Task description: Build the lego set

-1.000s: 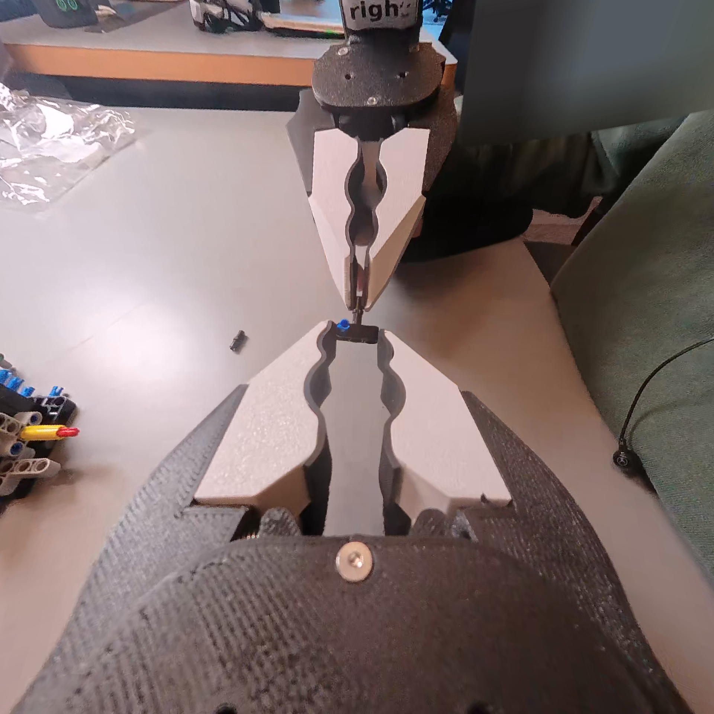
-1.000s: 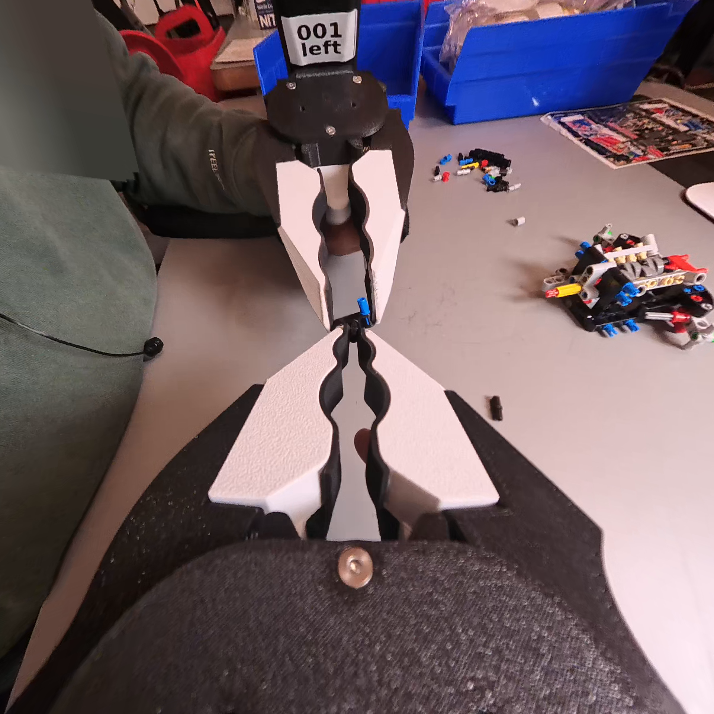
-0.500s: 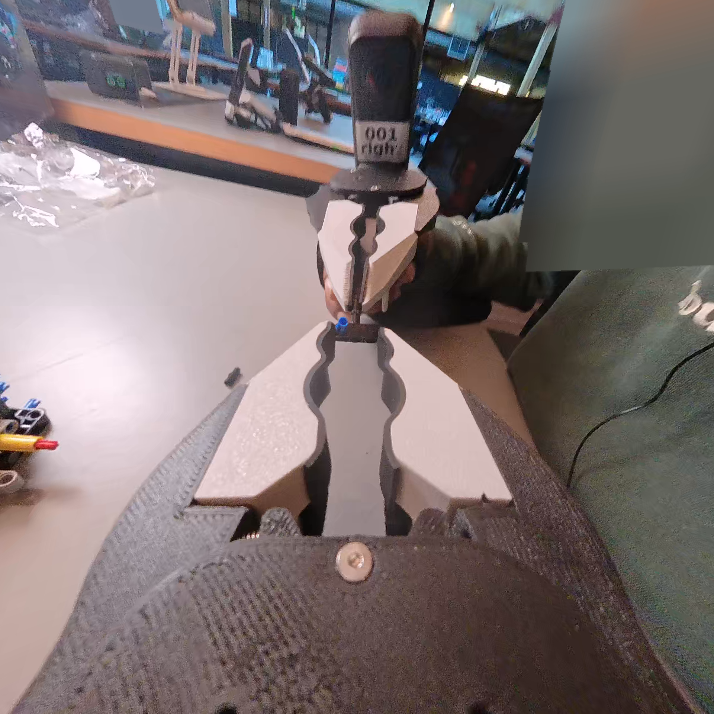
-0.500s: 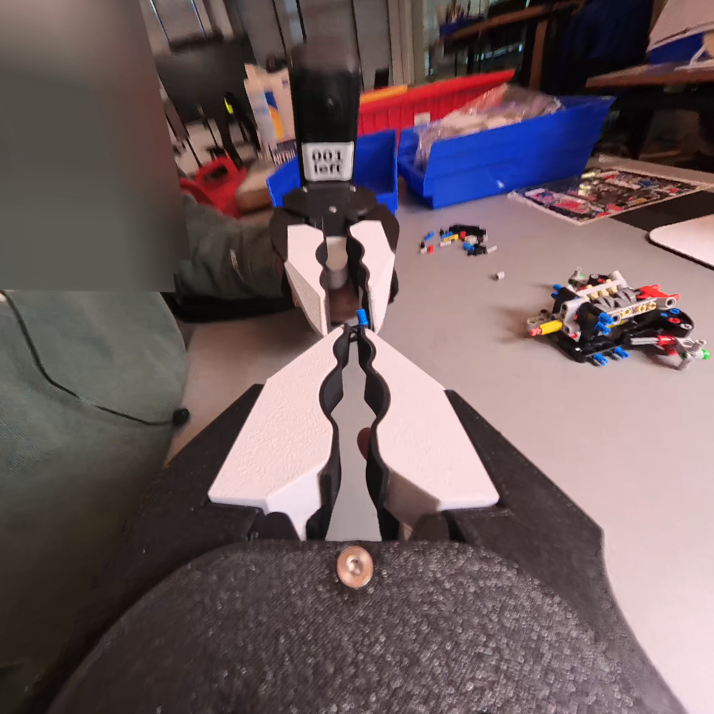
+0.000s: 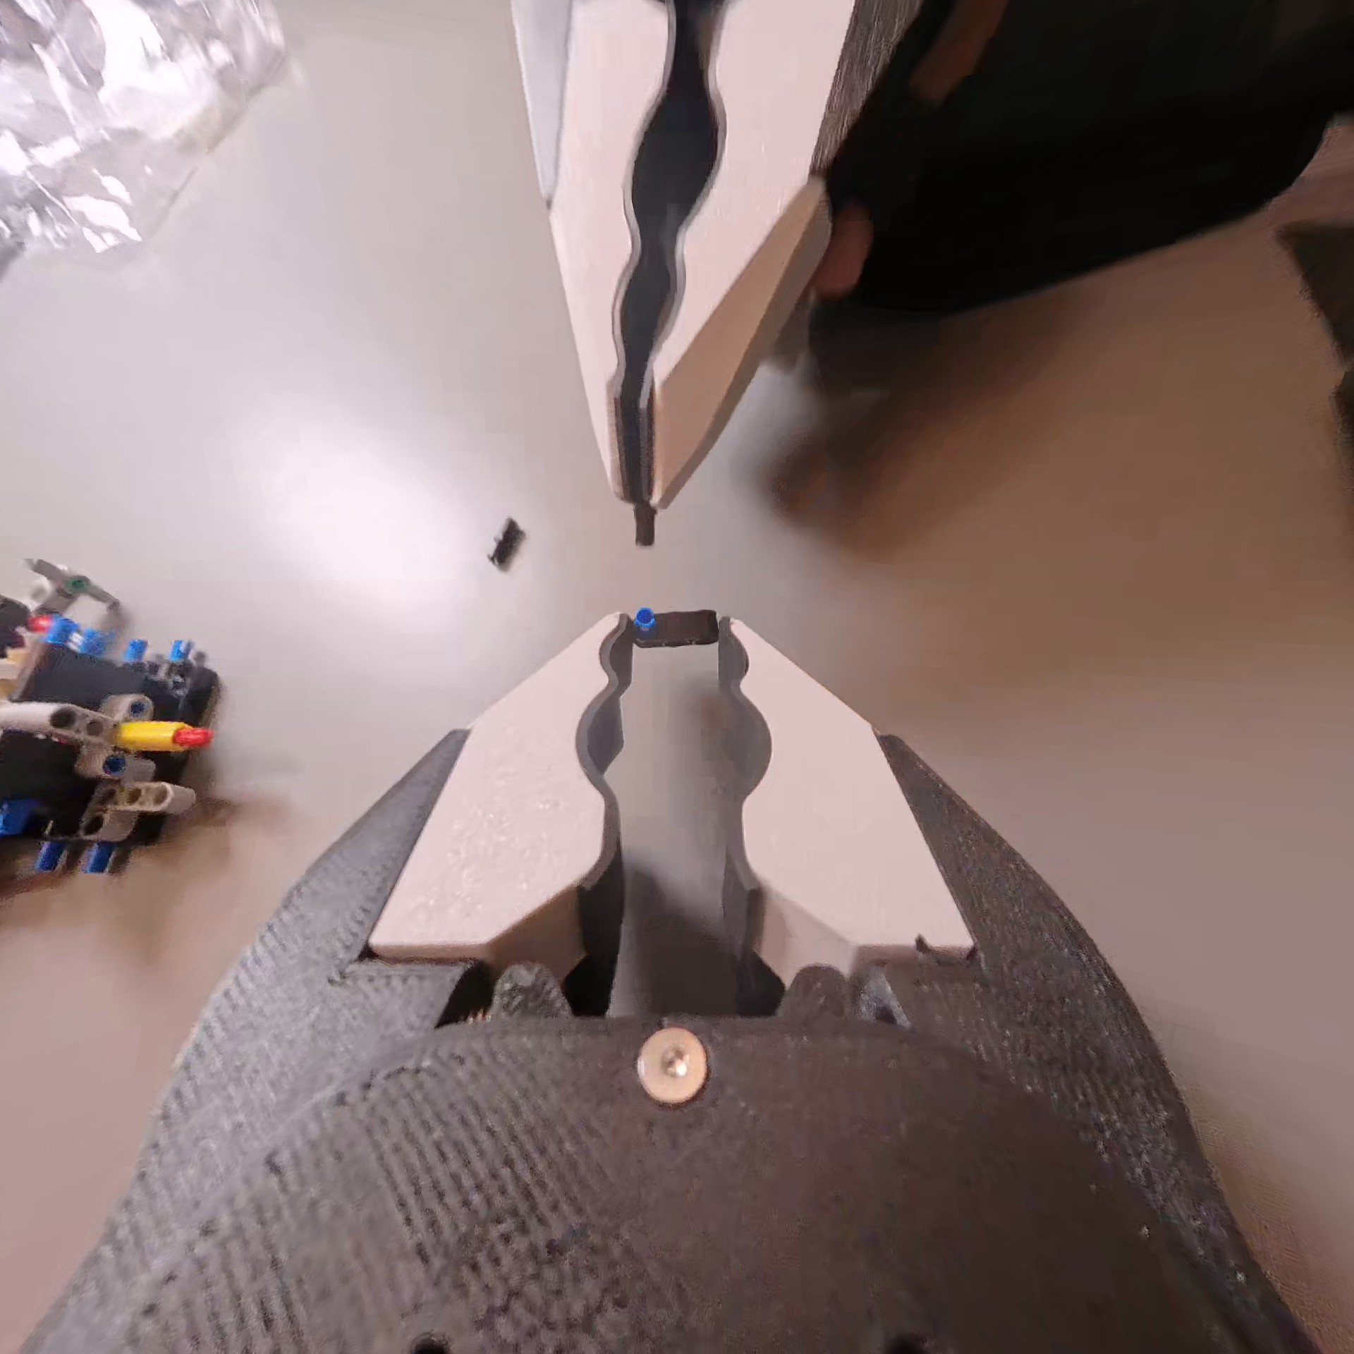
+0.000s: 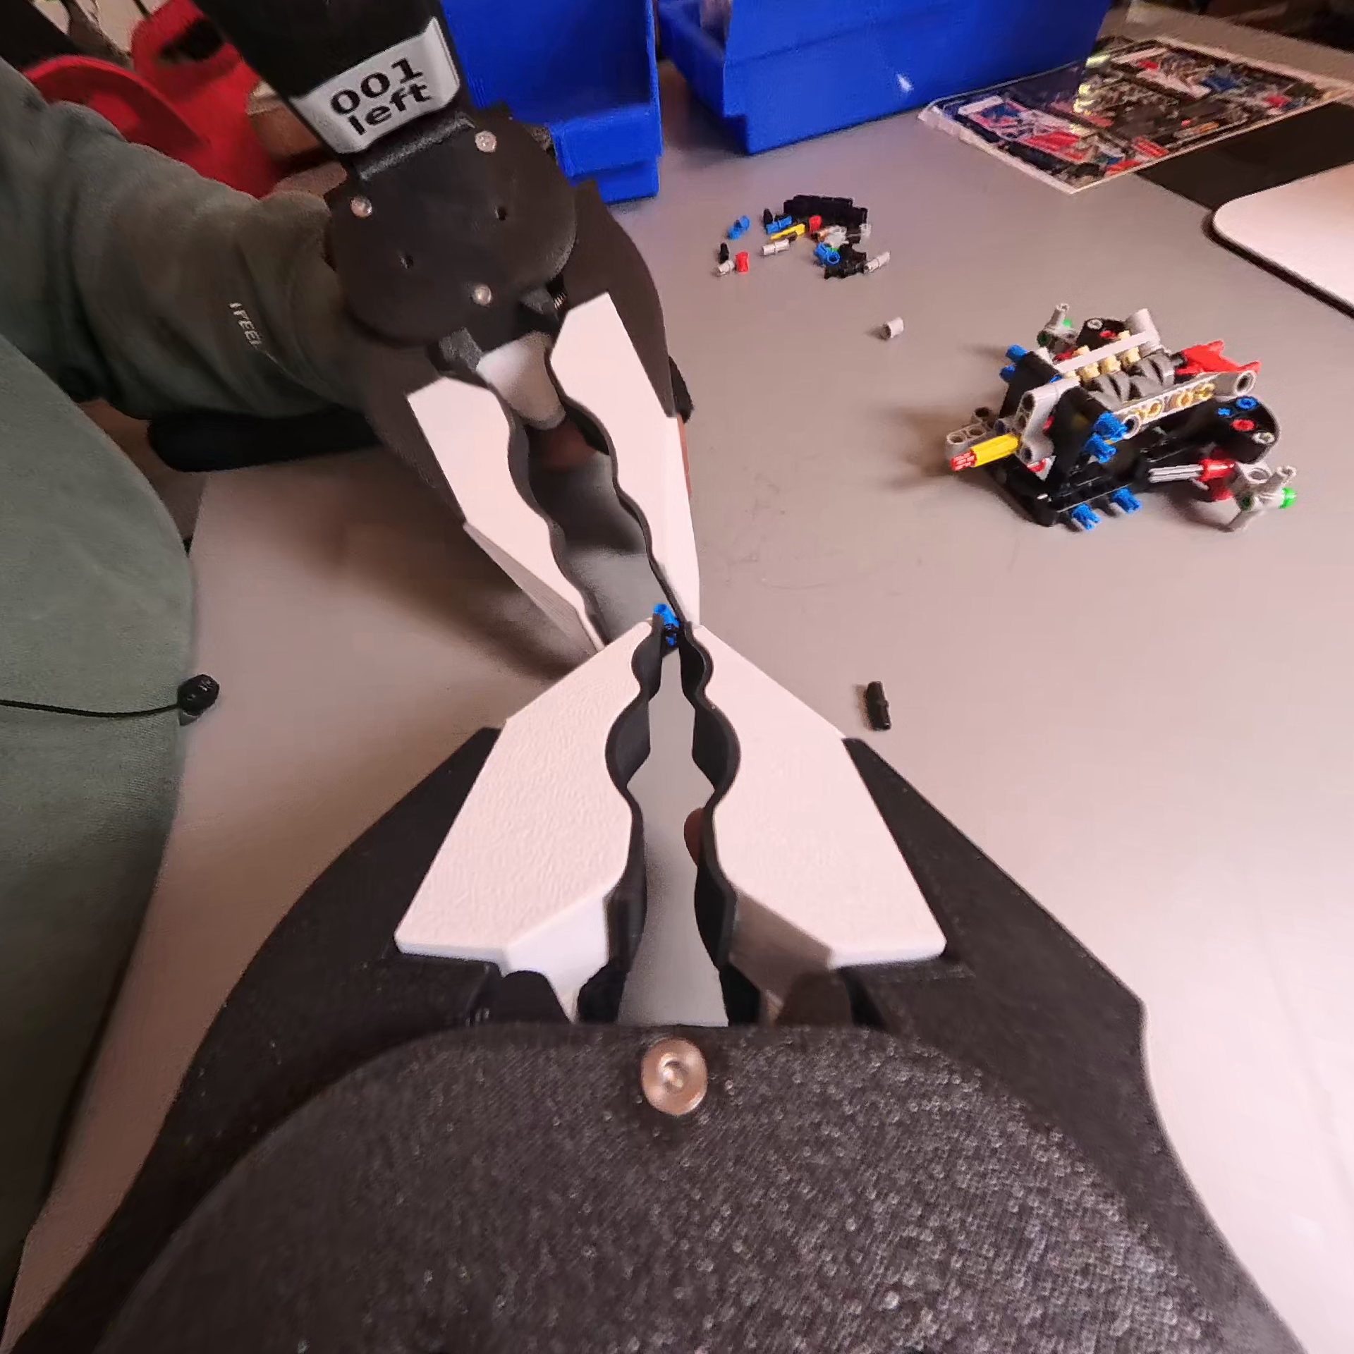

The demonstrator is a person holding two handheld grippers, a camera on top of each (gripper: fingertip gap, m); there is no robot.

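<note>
While left view shows plastic bag (image 5: 110,110), right shows blue bins (image 6: 842,66)

Opposed close wrist views, shared table (image 5: 308,410)

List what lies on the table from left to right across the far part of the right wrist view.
Blue bins → pile of loose small pieces → lone grey piece → half-built lego model → printed instruction sheet, farther back at the right.

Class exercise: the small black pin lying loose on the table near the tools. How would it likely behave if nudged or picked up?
The black pin looks cylindrical and lies on its side, so it would probably roll. Being tiny, it is likely very light and easily flicked away. The smooth table offers little grip, so it may skid.
</note>
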